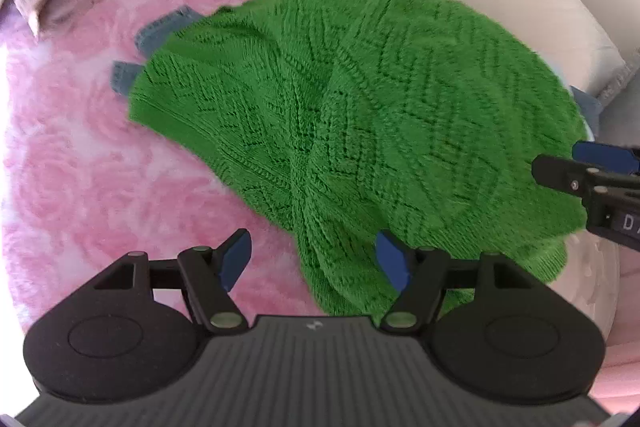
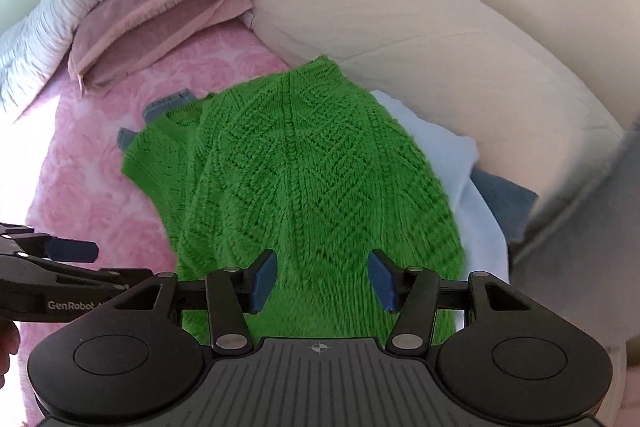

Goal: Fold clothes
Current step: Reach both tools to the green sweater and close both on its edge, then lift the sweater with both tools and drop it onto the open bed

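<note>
A green knitted sweater [image 1: 360, 115] [image 2: 304, 179] lies crumpled on a pink bed cover, on top of other clothes. My left gripper [image 1: 316, 261] stands open just above the sweater's near hem, nothing between its blue pads. My right gripper [image 2: 322, 277] is open too, hovering over the near part of the sweater with its pads apart and nothing pinched. Each gripper shows in the other's view: the right gripper [image 1: 600, 167] at the right edge, the left gripper [image 2: 72, 251] at the lower left.
Denim clothing [image 1: 160, 35] [image 2: 168, 105] pokes out from under the sweater on the left, and a white garment [image 2: 452, 163] lies under its right side. A cream cushion [image 2: 400, 19] runs along the back. Folded mauve and white textiles [image 2: 152, 11] are stacked at the back left. Pink cover [image 1: 80, 167] spreads left.
</note>
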A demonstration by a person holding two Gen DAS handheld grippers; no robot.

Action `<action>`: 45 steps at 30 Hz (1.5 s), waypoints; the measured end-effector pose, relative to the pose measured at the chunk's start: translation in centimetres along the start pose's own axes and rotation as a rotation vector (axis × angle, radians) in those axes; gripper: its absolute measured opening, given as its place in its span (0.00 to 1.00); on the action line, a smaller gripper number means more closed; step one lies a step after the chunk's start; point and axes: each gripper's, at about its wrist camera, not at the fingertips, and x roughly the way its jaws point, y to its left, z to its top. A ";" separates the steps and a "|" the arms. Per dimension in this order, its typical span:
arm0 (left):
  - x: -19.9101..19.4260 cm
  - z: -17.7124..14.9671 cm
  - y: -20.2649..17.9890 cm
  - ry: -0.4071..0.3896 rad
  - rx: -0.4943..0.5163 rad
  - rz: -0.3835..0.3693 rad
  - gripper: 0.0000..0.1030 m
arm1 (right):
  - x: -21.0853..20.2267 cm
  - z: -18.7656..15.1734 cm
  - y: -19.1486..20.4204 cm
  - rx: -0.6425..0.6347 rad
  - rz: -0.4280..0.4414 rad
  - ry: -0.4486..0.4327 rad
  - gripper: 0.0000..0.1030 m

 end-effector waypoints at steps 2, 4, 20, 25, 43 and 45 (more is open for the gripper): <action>1.5 0.2 0.5 0.004 -0.017 -0.024 0.64 | 1.3 0.4 0.2 -0.031 -0.008 0.008 0.53; 3.1 0.2 1.2 0.005 -0.042 -0.052 0.64 | 2.5 0.6 0.5 -0.072 -0.023 0.018 0.53; 7.3 0.2 3.3 0.044 -0.163 -0.284 0.10 | 3.5 0.3 1.7 -0.167 -0.004 -0.016 0.05; 1.1 -0.9 3.7 -0.086 -0.112 -0.236 0.09 | -0.4 1.3 2.7 -0.130 0.073 -0.111 0.04; -34.4 -10.6 14.7 -0.766 -0.275 0.057 0.04 | -20.2 3.7 15.8 -0.122 0.602 -0.545 0.04; -38.9 -12.5 15.8 -0.836 -0.274 0.103 0.04 | -22.8 3.7 18.5 -0.152 0.677 -0.581 0.04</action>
